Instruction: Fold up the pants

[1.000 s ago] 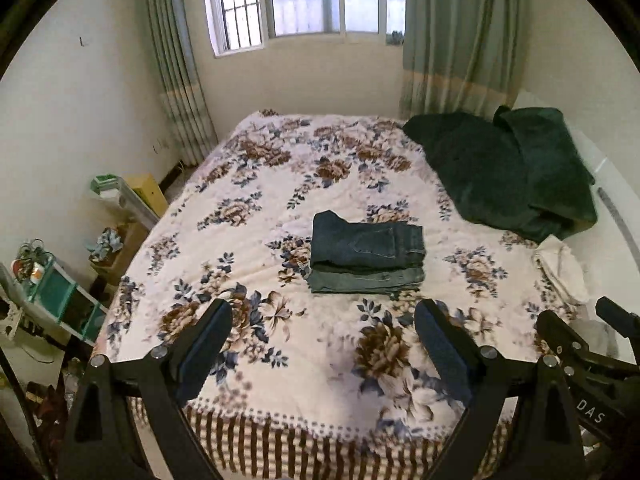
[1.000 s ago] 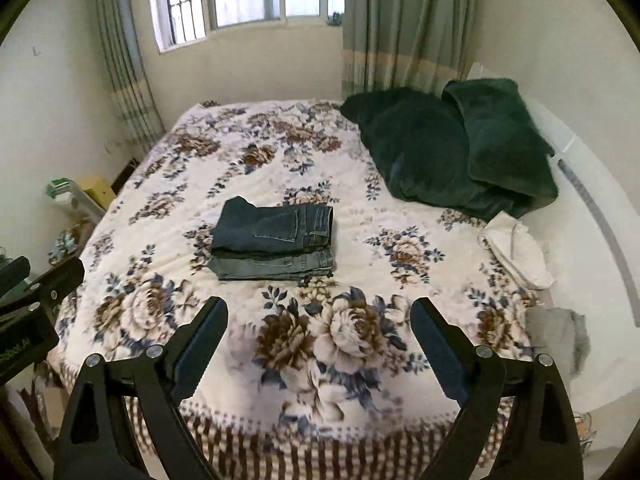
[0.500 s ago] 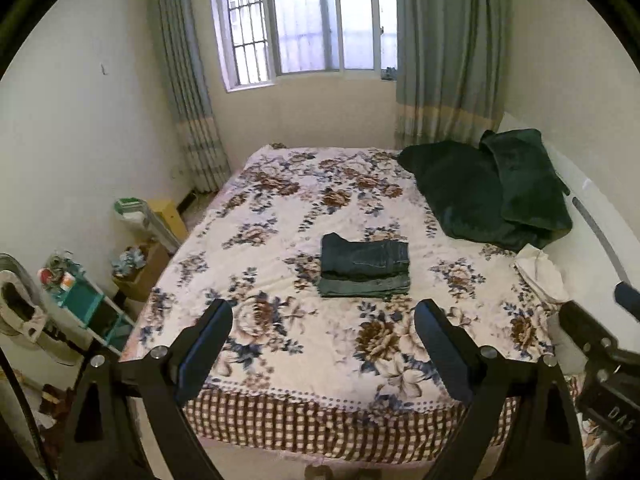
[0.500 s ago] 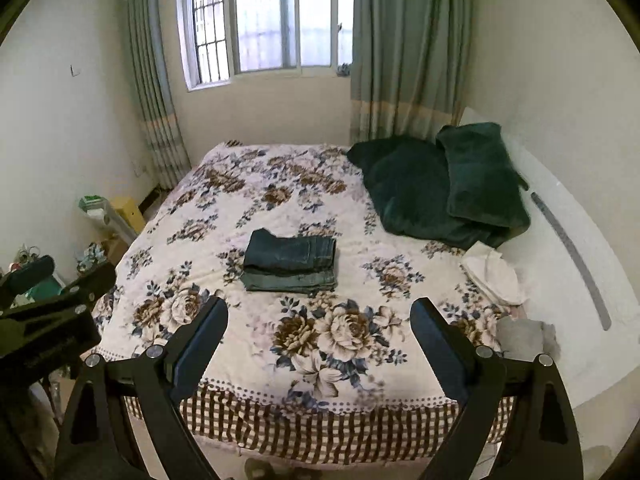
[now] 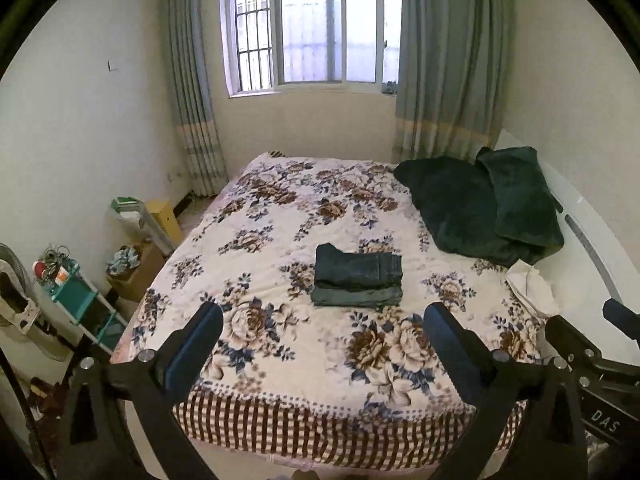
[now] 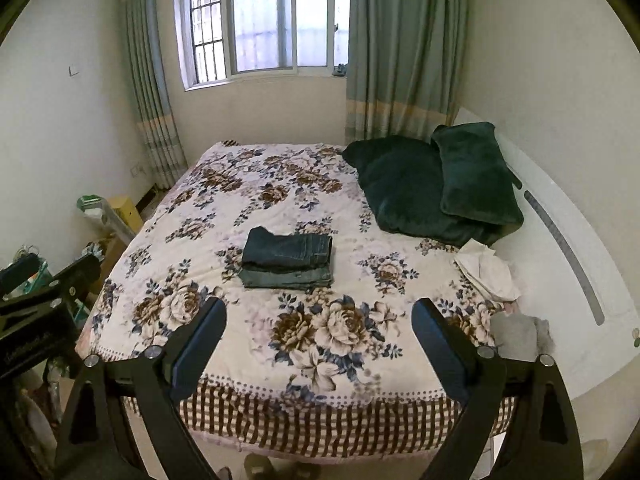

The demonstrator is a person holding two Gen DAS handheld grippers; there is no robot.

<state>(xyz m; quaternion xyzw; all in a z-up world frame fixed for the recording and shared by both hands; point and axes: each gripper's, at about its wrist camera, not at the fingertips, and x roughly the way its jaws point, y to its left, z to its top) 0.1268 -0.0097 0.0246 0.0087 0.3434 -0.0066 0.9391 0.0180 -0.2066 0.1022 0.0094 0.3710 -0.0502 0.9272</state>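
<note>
The pants (image 5: 357, 276) lie folded into a compact stack near the middle of the bed (image 5: 256, 412), a darker blue layer on top and a greyer layer showing beneath; in the right wrist view the same stack (image 6: 288, 258) sits just left of the frame's centre. Nothing touches them.

The left gripper (image 5: 322, 328) fills the bottom of its frame with its jaws spread wide and nothing between them, held back from the foot of the bed. The right gripper (image 6: 318, 322) is likewise released and empty, its 2 fingers (image 6: 200, 344) framing the checked hem of the floral bedspread (image 6: 320, 328).

In the upper right of both frames, a dark green blanket (image 5: 452, 208) and a matching pillow (image 6: 476, 174) rest against the white headboard (image 6: 560, 248). A pale cloth (image 6: 490, 274) lies below them, and a grey bundle (image 6: 518, 334), possibly a sock, sits at the bed's right edge. A window (image 5: 316, 28) with curtains (image 5: 448, 60) fills the top centre. Boxes and a teal rack (image 5: 76, 292) crowd the left side.
</note>
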